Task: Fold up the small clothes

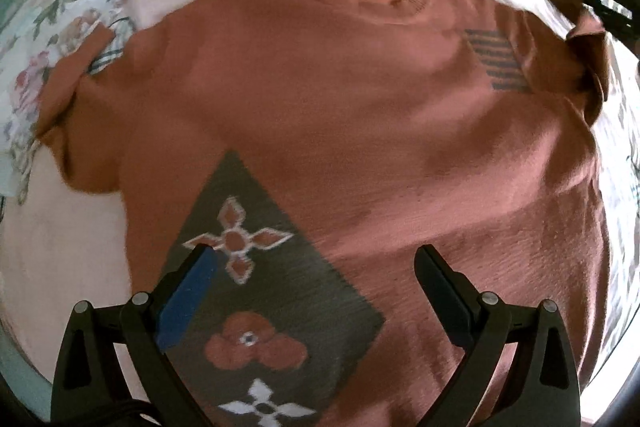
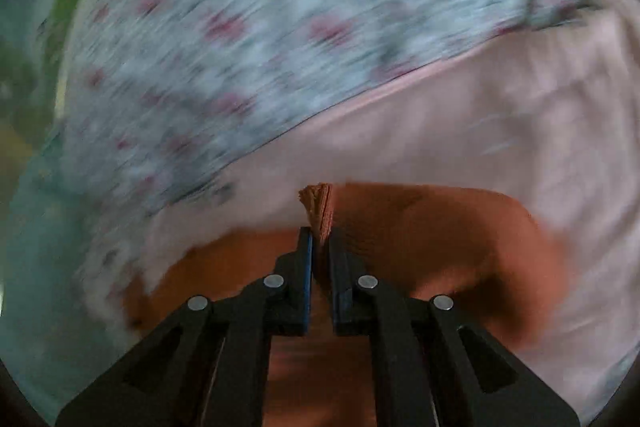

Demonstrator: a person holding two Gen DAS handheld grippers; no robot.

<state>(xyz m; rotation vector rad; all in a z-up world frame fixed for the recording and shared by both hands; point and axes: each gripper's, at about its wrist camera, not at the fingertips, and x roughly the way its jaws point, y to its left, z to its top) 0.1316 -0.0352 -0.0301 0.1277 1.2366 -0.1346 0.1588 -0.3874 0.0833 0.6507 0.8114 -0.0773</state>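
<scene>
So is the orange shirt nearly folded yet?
Not yet. The orange shirt is spread flat on the pink cloth. The right gripper has pinched one sleeve. The left gripper is open over the hem. All the folds are left.

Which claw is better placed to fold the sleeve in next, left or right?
Right, probably. The right claw is shut on the rust-orange cotton T-shirt at its sleeve; the left claw hangs open above the hem.

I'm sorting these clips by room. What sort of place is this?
Probably a bedroom at home: a rust-orange T-shirt lies spread on a pink sheet over floral bedding, so the work surface looks like a bed.
</scene>
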